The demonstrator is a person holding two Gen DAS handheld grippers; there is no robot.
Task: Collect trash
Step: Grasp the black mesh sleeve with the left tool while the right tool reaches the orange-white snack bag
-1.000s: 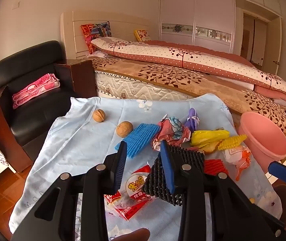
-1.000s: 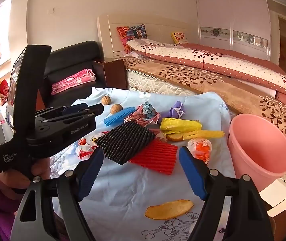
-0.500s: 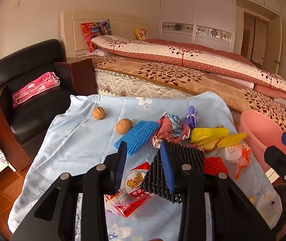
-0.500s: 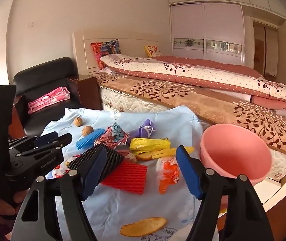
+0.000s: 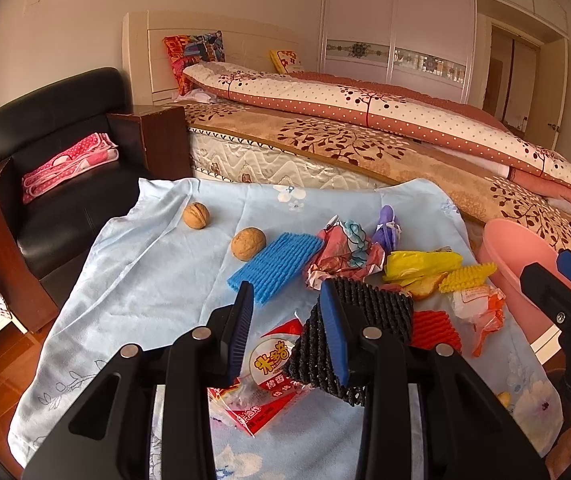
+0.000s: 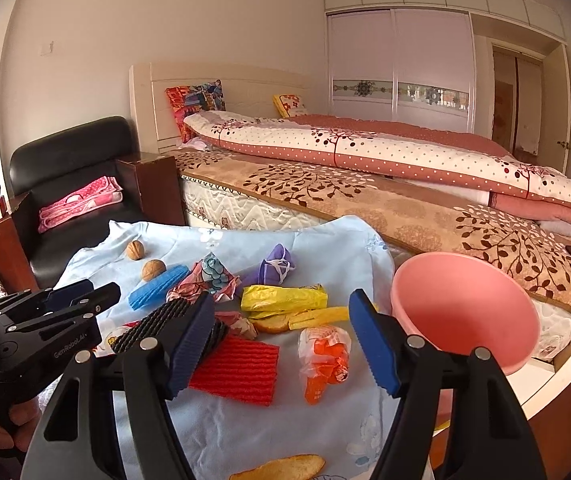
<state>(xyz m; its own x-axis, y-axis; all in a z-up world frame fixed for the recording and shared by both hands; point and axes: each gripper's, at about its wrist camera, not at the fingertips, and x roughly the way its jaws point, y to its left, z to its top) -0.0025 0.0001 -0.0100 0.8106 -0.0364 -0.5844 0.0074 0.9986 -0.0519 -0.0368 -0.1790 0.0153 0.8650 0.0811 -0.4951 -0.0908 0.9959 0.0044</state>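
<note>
Hovering low over a table draped in a pale blue cloth (image 5: pixel 133 280), the left gripper (image 5: pixel 287 330) has its jaws partly open with nothing pressed between the pads; a red-and-white snack wrapper (image 5: pixel 271 376) lies on the cloth in the gap below them. Its right finger stands in front of a black foam net (image 5: pixel 369 312), and whether that finger touches the net cannot be told.

The right gripper (image 6: pixel 285 344) hangs above the right half of the table with its jaws wide apart and empty. Between its fingers in the right wrist view lie a red foam net (image 6: pixel 241 372) and a clear bag with orange contents (image 6: pixel 323 354).

Trash is spread across the middle of the cloth: a blue foam net (image 5: pixel 275 266), a crumpled printed wrapper (image 5: pixel 345 254), a purple bundle (image 5: pixel 387 228), a yellow wrapper (image 5: pixel 421 264) and a yellow foam net (image 5: pixel 467 278) (a slice of something browned sits beneath the yellow pieces). Two walnuts (image 5: pixel 223 228) lie apart from the pile toward the far left. A pink basin (image 6: pixel 465 312) stands just beside the table's right edge, near the bed (image 6: pixel 365 184). Near the front edge lies a golden chip (image 6: pixel 281 467).
</note>
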